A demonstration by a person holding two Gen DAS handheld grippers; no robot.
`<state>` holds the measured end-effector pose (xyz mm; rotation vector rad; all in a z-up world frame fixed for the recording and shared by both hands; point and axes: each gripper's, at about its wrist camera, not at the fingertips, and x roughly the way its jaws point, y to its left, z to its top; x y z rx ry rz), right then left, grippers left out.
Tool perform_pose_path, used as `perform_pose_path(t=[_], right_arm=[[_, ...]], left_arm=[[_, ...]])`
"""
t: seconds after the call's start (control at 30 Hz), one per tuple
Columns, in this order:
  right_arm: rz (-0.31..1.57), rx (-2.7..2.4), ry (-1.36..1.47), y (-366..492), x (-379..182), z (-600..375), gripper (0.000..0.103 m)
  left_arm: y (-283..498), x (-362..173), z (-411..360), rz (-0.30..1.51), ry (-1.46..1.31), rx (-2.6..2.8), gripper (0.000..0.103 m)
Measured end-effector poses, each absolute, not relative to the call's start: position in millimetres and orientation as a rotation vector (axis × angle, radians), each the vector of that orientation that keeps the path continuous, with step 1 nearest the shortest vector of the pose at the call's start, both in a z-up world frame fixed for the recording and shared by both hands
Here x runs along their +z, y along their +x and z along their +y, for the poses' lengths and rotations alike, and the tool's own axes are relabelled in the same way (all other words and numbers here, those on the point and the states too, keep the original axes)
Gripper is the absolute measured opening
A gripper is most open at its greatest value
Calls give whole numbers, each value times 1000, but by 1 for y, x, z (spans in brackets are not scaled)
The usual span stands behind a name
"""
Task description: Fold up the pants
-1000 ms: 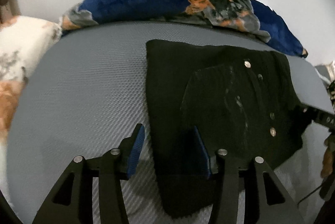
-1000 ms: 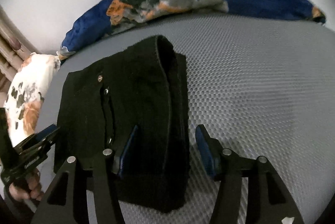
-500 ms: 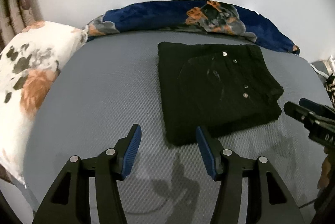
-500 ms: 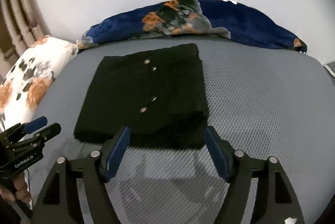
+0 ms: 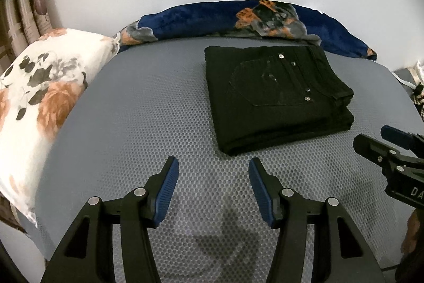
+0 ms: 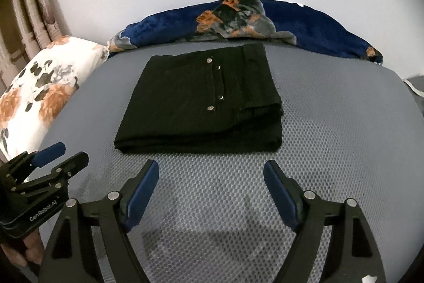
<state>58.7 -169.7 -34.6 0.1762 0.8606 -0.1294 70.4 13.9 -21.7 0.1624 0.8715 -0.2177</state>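
L wrist view: your left gripper [image 5: 213, 164] sits low in frame w/ jaws spread wide, nothing between the blue pads [image 5: 167, 183], only grey mesh bed surface [image 5: 148, 108] under them. The gripper arms are cut off by the bottom edge. At the right edge your right gripper [image 5: 371, 138] pokes in, mostly cropped; from here you can't judge its gap well, and the hand behind it is just a dark blur at the lower right corner. The black pants [image 5: 275, 97] lie folded into a thick rectangle on the bed, ahead and to the right of the left pads, not touching either gripper. Back pocket faces up w/ silver rivets; pocket stitching is faint against the dark cloth. Layer edges stack on the near-right corner. Behind them: blue floral blanket [image 5: 201, 21] along the wall, white floral pillow [image 5: 42, 87] at left, partly cut off, curtain sliver top left.

R wrist view: your right gripper [image 6: 212, 171] is open wide too, holding nothing, pads over bare mesh. Pants [image 6: 201, 103] lie just beyond the tips, apart from them, centred on the bed surface [image 6: 344, 124]. The fabric is so dark that folds are hard to read; stacked layers show at the near-right corner. Left gripper [image 6: 63, 153] enters at lower left, jaws parted, body cropped. Blanket [image 6: 164, 26] and pillow [image 6: 50, 87] sit behind and left.
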Motion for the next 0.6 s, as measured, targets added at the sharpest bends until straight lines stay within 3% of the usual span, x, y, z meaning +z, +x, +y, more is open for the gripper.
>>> perform_pose_path(t=[0.6], right_arm=[[882, -141, 176, 62, -41, -158, 79]], left_arm=[[74, -31, 20, 894, 151, -191, 56]])
